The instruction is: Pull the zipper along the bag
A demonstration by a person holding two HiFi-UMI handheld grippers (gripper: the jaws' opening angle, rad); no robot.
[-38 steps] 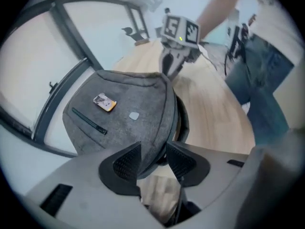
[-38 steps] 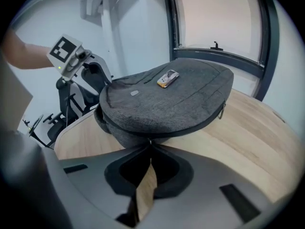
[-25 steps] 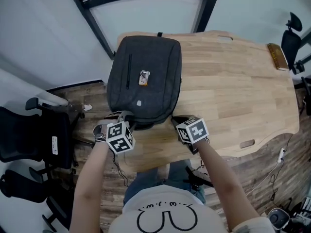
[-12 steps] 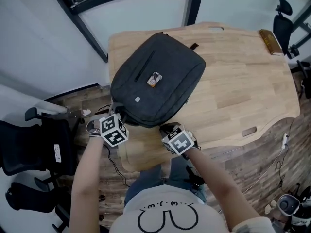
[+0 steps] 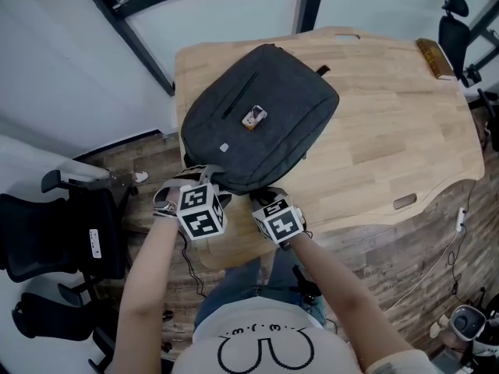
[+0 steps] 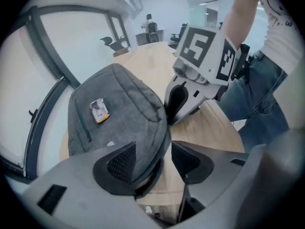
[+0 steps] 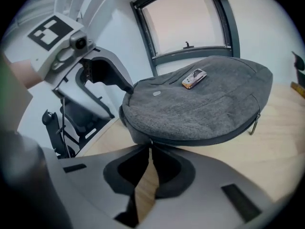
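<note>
A dark grey backpack point(image 5: 261, 123) lies flat on the near left corner of the wooden table point(image 5: 390, 123), with a small orange-and-white tag point(image 5: 253, 116) on top. My left gripper point(image 5: 207, 182) is at the bag's near left corner. Its jaws have just been opening and stand open, with the bag's edge point(image 6: 155, 142) between the pads, clear of the right pad. My right gripper point(image 5: 263, 196) is at the near edge beside it. Its jaws point(image 7: 151, 156) have just opened to a narrow slit, with the small zipper pull point(image 7: 151, 142) at their tips.
The bag overhangs the table's near left corner. A second zipper pull point(image 7: 256, 123) hangs at the bag's right side. A black office chair point(image 5: 70, 224) stands on the floor at the left. A brown book point(image 5: 435, 58) lies at the table's far right.
The bag has turned clockwise, its far end swinging right. My right gripper moved left along the bag's near edge. My left gripper shifted right and its jaws spread wide.
</note>
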